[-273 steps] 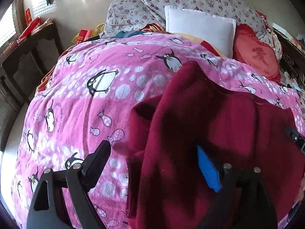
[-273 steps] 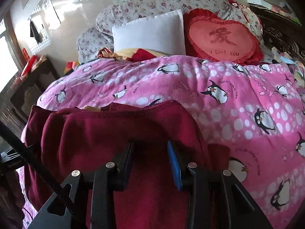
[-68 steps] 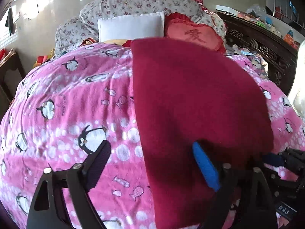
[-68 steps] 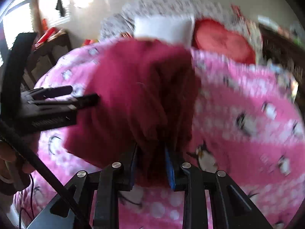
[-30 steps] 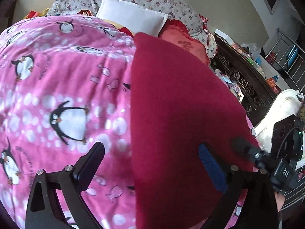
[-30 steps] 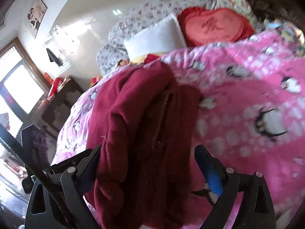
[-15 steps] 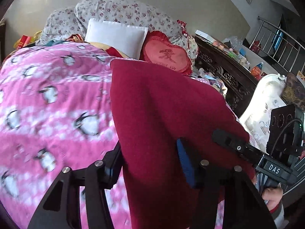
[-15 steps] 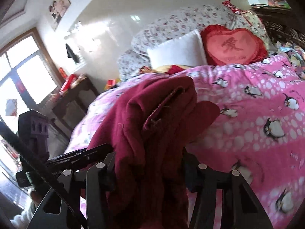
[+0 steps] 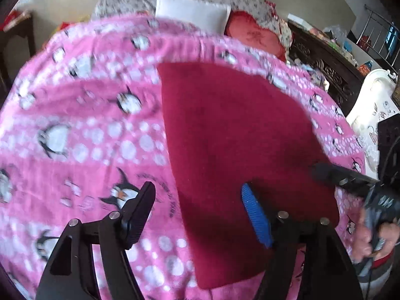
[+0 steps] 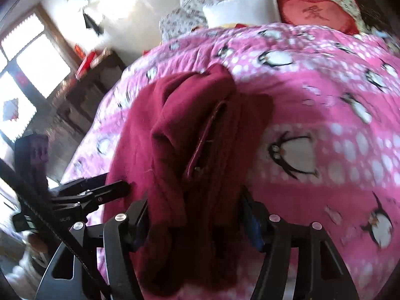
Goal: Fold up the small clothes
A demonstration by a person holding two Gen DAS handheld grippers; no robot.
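Note:
A dark red garment [image 9: 235,135] lies folded flat on the pink penguin blanket [image 9: 82,130]. My left gripper [image 9: 197,215] is open over its near left edge, holding nothing. In the right wrist view the garment [image 10: 190,130] shows as a bunched stack of layers. My right gripper [image 10: 195,220] is shut on its near end, with cloth filling the gap between the fingers. The right gripper also shows at the garment's right edge in the left wrist view [image 9: 350,180], and the left gripper shows at the left in the right wrist view [image 10: 100,195].
A white pillow [image 9: 192,12], a red heart cushion [image 9: 252,36] and floral bedding lie at the head of the bed. A dark carved cabinet [image 9: 325,72] stands to the right. A dark side table [image 10: 97,75] and a window [image 10: 30,57] are to the left.
My left gripper has opened and let go of the garment, which has dropped flat onto the blanket. My right gripper still grips the bunched end and has lowered.

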